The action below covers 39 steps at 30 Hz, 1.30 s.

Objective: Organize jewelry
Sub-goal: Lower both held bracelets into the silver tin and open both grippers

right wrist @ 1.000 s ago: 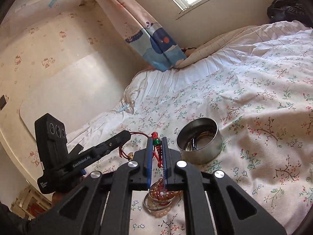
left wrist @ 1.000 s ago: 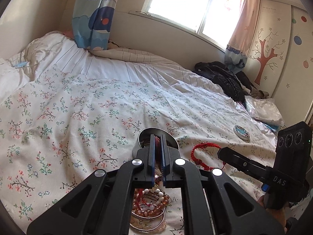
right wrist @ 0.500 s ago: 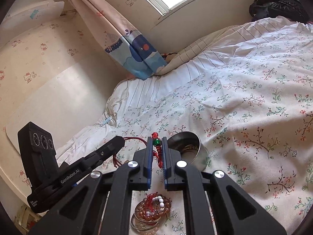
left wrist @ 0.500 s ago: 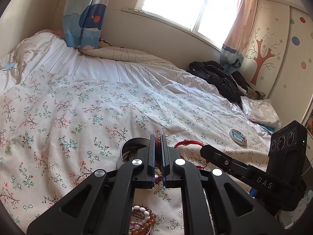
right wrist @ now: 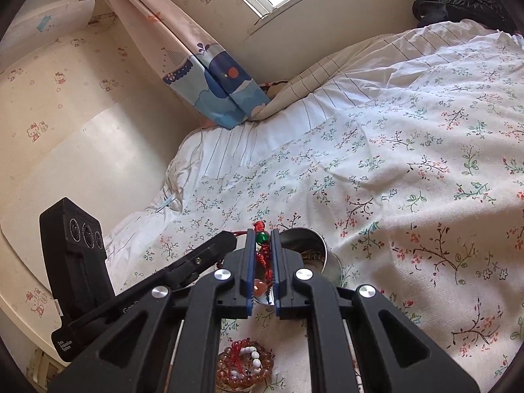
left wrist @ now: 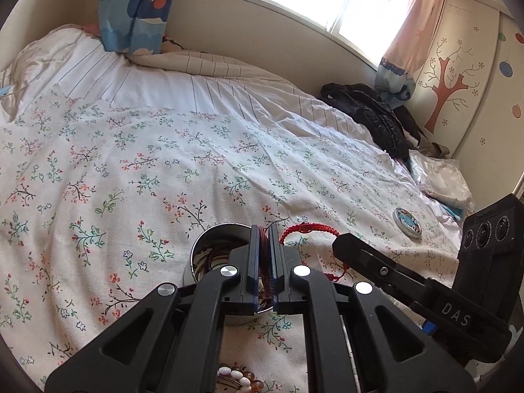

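— What has the left gripper (left wrist: 263, 229) got?
— It's clamped on one end of the red cord bracelet (left wrist: 308, 228), above the steel bowl (left wrist: 209, 245) on the floral bedspread (left wrist: 131, 170); the bead bracelets (left wrist: 237, 376) lie at its six o'clock.
— And the right gripper (right wrist: 263, 234)?
— Pinching the same cord's other end at a green bead (right wrist: 262, 237); the bowl sits at its two o'clock.
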{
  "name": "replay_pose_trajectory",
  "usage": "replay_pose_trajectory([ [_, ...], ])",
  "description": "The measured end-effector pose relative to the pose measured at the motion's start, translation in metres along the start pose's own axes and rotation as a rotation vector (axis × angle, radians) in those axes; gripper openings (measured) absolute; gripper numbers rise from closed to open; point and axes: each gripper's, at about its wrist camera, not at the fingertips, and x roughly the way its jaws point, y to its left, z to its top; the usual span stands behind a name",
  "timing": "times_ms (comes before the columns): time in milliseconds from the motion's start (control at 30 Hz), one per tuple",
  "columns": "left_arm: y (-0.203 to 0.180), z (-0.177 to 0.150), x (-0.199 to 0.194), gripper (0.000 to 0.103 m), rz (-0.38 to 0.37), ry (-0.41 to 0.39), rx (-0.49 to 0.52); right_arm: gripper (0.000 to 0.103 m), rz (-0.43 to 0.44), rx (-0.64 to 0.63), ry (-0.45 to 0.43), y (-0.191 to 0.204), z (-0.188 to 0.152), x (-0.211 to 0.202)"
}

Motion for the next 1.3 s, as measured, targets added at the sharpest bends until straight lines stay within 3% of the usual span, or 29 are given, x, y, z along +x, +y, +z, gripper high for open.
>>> replay_pose_trajectory([
  [67,0.003,0.000,0.007,0.005,0.001,0.029,-0.006,0.010,-0.004,0.000,0.009,0.000,0.001,0.005],
  [367,0.020,0.006,0.004,0.008,0.048,0.016,-0.049,0.010,-0.007,0.001,0.035,0.001,0.002,0.024],
  [500,0.028,0.010,-0.004,0.021,0.064,-0.016,-0.077,0.011,-0.014,-0.008,0.076,0.002,0.001,0.038],
  [600,0.029,0.012,-0.008,0.030,0.083,-0.032,-0.078,0.030,-0.041,-0.006,0.083,-0.002,0.000,0.043],
  [1067,0.009,0.008,-0.013,0.052,0.202,-0.061,0.048,0.034,-0.088,-0.063,0.067,0.003,0.000,0.037],
  [1300,0.009,0.006,-0.015,0.062,0.240,-0.065,0.062,0.037,-0.128,-0.078,0.077,0.000,-0.001,0.034],
])
